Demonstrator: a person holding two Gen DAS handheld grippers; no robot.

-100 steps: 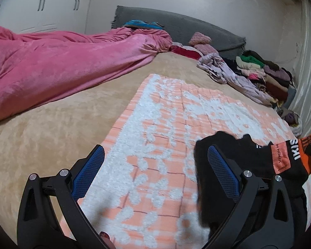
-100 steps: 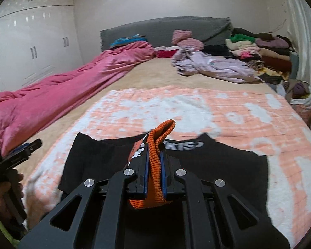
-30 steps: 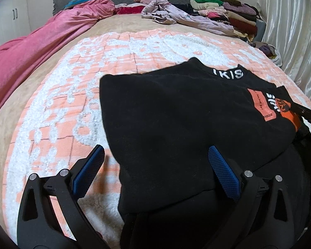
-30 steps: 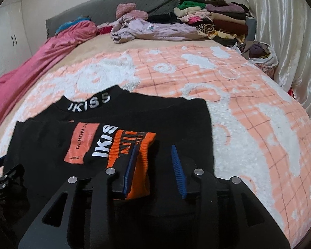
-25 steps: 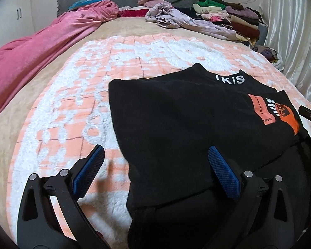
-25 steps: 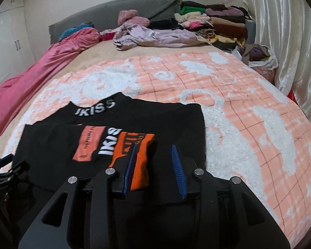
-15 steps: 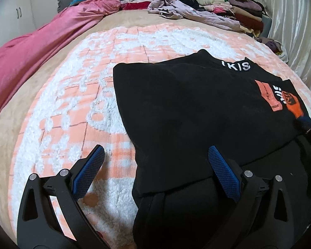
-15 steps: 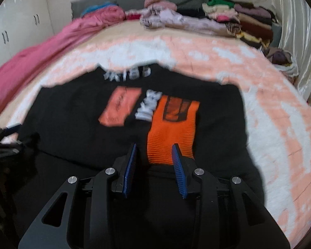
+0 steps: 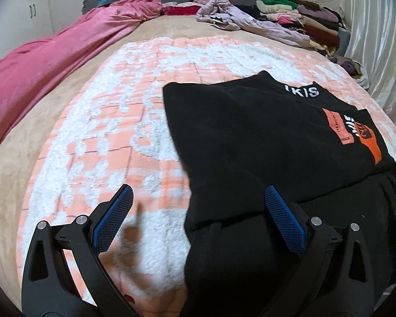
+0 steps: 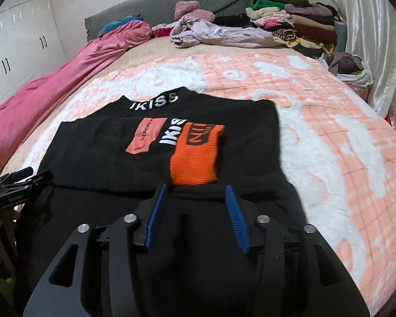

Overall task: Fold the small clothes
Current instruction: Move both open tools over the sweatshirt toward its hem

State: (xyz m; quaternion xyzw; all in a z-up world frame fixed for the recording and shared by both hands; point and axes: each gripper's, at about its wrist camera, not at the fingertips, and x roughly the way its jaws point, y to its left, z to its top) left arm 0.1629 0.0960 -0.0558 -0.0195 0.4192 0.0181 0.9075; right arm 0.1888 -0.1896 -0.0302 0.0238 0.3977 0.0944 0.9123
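Note:
A black sweater (image 9: 250, 137) with white "IKISS" lettering lies on the orange-and-white blanket (image 9: 113, 137), its sleeves folded across the body. The orange ribbed cuff (image 10: 195, 155) rests flat on the chest beside an orange patch (image 10: 146, 136). My right gripper (image 10: 196, 192) hovers just short of that cuff; its jaws are opening with nothing between them. My left gripper (image 9: 198, 198) stands wide open over the sweater's left edge, one blue pad over the blanket and the other over the black cloth, holding nothing. The left gripper's tip (image 10: 21, 178) shows at the left of the right wrist view.
A pink duvet (image 9: 52, 60) runs along the bed's left side. A lilac garment (image 10: 216, 34) and a stack of folded clothes (image 10: 290, 21) lie by the grey headboard (image 10: 155, 2). A bag of clothes (image 10: 351, 68) sits beside the white curtain (image 10: 382, 26).
My right gripper let go of the orange cuff, drew back from it and widened its jaws. The left gripper shifted slightly left along the sweater's edge, still open.

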